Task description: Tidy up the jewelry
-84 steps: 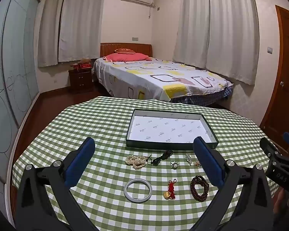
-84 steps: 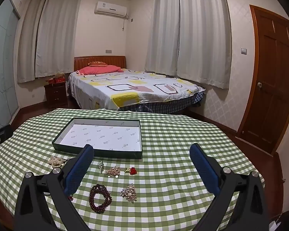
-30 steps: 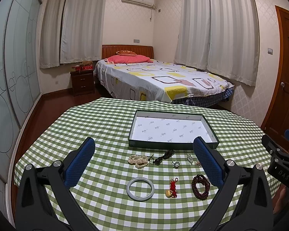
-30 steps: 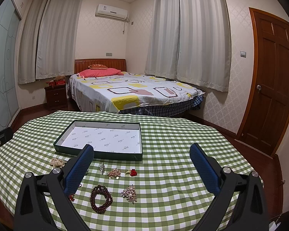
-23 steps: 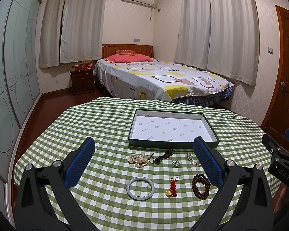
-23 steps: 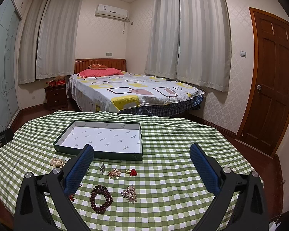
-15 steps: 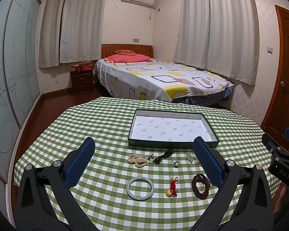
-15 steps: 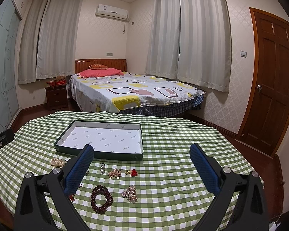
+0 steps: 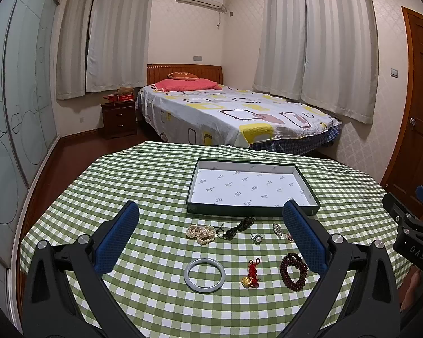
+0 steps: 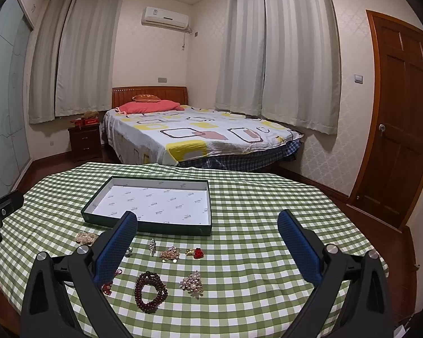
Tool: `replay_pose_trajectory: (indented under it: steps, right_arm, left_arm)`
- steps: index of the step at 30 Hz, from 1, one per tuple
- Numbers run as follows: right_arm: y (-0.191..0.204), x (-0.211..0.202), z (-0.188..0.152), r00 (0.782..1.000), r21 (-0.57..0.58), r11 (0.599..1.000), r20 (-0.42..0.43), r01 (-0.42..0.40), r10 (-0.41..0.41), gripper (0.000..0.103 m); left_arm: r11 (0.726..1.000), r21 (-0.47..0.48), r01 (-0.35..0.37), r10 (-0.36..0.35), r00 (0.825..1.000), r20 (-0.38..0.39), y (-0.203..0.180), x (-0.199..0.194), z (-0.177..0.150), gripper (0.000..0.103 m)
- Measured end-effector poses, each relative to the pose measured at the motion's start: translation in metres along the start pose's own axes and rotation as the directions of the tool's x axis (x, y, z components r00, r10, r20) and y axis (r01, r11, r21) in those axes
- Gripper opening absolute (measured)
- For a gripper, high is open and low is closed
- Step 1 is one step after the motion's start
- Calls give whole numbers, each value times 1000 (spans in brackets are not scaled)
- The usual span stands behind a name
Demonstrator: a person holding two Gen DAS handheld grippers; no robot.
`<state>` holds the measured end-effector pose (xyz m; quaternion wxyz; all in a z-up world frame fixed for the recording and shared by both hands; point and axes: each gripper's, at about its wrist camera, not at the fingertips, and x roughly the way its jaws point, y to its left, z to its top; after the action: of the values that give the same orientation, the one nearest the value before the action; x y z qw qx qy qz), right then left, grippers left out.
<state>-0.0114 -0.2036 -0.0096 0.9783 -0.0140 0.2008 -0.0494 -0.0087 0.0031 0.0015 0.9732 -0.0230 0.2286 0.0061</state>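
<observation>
**Jewelry loose on tabletop, tray empty**

Green-checked tabletop carries a dark-rimmed tray with white lining; nothing lies in it. Nearer the cameras lie a pearl strand, black cord, small ring, pale bangle, red-knot charm and dark bead bracelet. Brooches sit right of these.

Left hand-held gripper and right hand-held gripper hover above the tabletop, jaws spread wide, holding nothing. The right one's left finger partly covers the charm.

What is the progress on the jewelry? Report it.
Nothing is done: the box is empty. Nothing is in hand: the left tool and right tool are open. All pieces remain on the tablecloth, including the bangle and bead bracelet.
</observation>
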Motion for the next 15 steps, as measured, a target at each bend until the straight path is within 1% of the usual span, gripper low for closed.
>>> replay_pose_trajectory:
  steps: [15]
  right_arm:
    - [1,10,-9,999,2,999,-14,-36,36,98]
  left_arm:
    - [1000,10,-10,10,1000,-15,1,8,-9,99]
